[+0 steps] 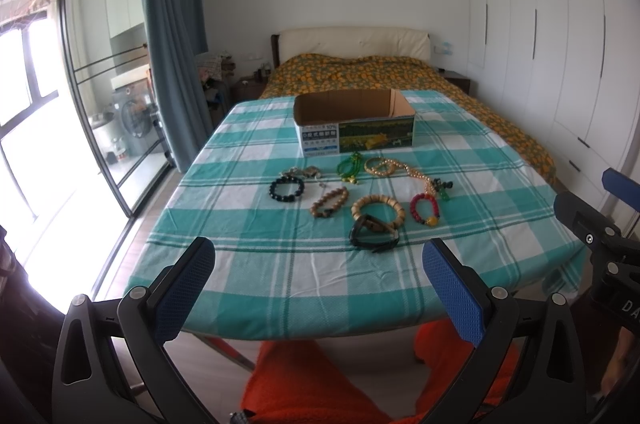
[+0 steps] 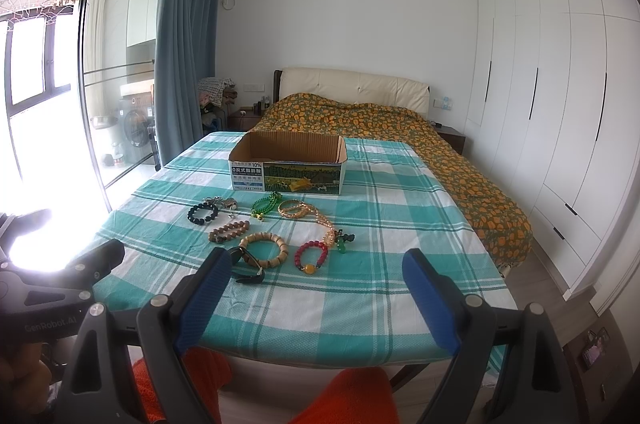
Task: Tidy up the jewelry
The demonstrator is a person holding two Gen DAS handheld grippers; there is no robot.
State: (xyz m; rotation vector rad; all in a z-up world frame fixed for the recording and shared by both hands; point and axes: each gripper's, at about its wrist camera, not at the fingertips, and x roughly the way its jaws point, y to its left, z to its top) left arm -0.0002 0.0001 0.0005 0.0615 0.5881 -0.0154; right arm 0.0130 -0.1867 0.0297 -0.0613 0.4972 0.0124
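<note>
Both the left gripper [image 1: 318, 256] and right gripper [image 2: 316, 266] gape wide, holding nothing, short of the wristwatch [image 1: 374, 234].

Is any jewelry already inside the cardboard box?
No. The cardboard box shows only bare brown inner walls, and the bracelets, like the black bead bracelet, lie on the checked cloth.

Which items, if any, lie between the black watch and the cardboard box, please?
The black watch leans on the tan wooden bracelet. Beyond it lie the green beads and the pearl necklace, just before the open cardboard box. Lifting over clears them.
</note>
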